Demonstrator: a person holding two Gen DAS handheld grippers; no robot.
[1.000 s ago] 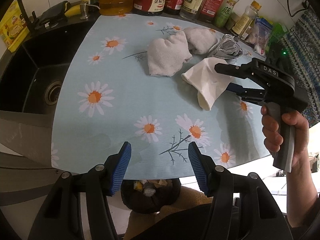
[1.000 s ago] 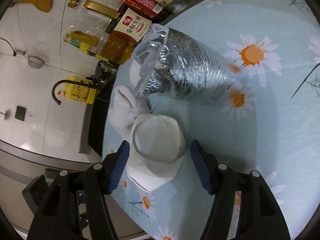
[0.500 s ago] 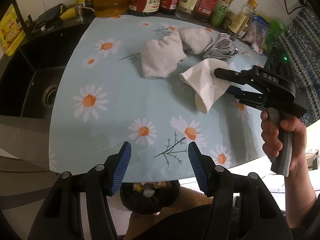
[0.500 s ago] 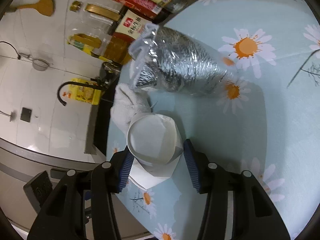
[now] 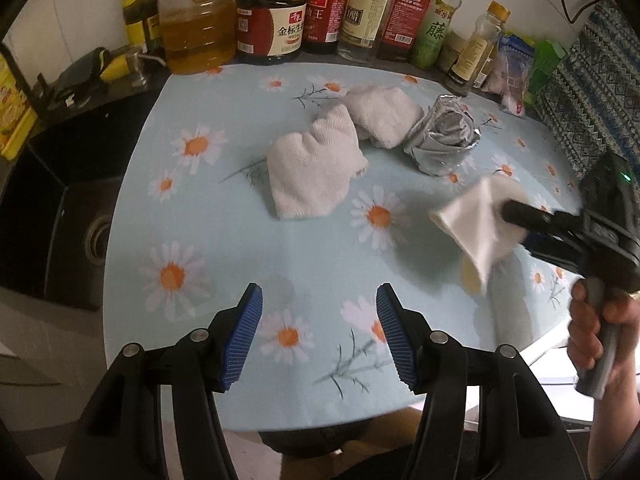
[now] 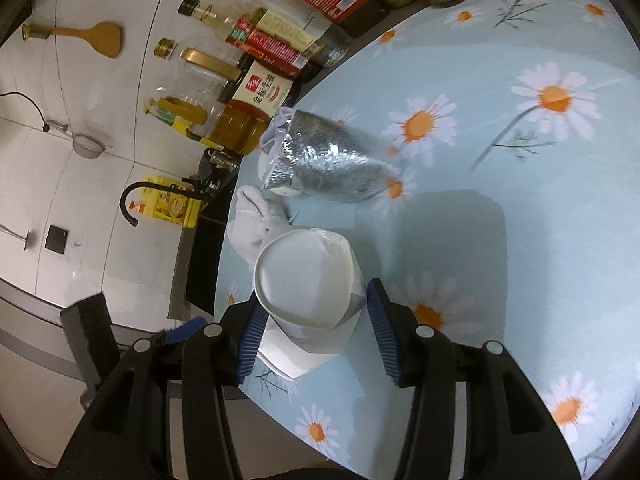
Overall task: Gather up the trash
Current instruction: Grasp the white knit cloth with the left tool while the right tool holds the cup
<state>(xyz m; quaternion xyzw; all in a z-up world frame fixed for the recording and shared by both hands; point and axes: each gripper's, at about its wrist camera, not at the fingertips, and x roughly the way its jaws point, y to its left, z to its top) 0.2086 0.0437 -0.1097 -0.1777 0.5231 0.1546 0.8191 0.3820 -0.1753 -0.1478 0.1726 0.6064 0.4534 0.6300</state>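
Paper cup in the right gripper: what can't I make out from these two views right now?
- Paper cup: its base is hidden behind its own rim in the right wrist view; in the left wrist view it is motion-blurred.
- Right gripper: pad contact is covered by the cup wall.
- Foil bag: contents unseen.
- Bin below the table edge: blocked by the left gripper.

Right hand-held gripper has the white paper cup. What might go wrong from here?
1. The crushed white paper cup is pinched only at its sides by the right hand-held gripper; the thin paper may buckle further and slip out.
2. The crumpled silver foil bag and white towels lie close; a low swing might knock them.
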